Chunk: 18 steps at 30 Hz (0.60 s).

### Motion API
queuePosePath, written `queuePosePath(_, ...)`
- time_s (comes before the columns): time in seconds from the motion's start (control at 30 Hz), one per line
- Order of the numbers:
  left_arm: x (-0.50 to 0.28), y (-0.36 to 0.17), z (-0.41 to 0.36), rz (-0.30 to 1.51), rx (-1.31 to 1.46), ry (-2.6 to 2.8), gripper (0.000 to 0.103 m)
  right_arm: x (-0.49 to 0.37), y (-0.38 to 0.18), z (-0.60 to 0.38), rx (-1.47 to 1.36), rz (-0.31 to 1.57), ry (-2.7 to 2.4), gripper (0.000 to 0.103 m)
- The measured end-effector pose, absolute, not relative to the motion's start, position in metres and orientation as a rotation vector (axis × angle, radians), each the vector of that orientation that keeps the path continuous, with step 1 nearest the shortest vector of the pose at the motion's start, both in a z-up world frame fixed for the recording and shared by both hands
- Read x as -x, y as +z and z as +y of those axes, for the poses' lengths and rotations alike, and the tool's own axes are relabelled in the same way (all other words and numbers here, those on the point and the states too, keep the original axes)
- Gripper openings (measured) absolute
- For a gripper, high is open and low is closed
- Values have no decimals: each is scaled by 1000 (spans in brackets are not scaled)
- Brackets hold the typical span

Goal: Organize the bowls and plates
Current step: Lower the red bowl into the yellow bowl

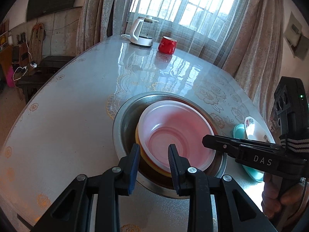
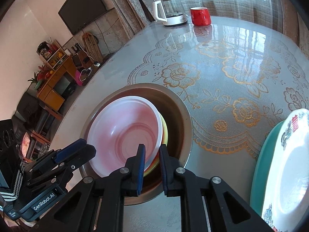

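A translucent white bowl (image 1: 173,127) (image 2: 123,123) tops a stack with a yellow bowl (image 1: 137,133) (image 2: 165,129) and a red one beneath, tilted inside a round metal basin (image 1: 119,119) (image 2: 185,116). My left gripper (image 1: 153,154) (image 2: 85,147) is shut on the stack's rim at one side, one finger inside the white bowl and one outside. My right gripper (image 2: 152,154) (image 1: 204,139) is shut on the opposite rim, with the white, yellow and red edges between its pads.
A white decorated plate (image 1: 250,125) (image 2: 289,164) lies on a teal plate (image 1: 238,130) (image 2: 258,164) to the right of the basin. A red mug (image 1: 167,45) (image 2: 199,16) and a glass kettle (image 1: 140,31) (image 2: 171,9) stand at the table's (image 2: 231,67) far edge. A hand (image 1: 274,199) holds the right gripper.
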<state>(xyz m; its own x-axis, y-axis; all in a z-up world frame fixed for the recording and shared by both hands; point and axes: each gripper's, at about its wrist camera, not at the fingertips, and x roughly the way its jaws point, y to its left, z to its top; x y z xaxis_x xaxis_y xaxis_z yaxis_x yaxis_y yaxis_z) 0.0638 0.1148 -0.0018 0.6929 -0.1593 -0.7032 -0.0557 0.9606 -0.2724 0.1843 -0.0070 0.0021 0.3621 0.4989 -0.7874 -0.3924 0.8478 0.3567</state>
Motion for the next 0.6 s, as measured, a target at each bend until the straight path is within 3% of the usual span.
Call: queuePosePath(0.6, -68, -4, 115, 805, 259, -52, 30, -182, 2, -8, -95, 1024, 550, 12)
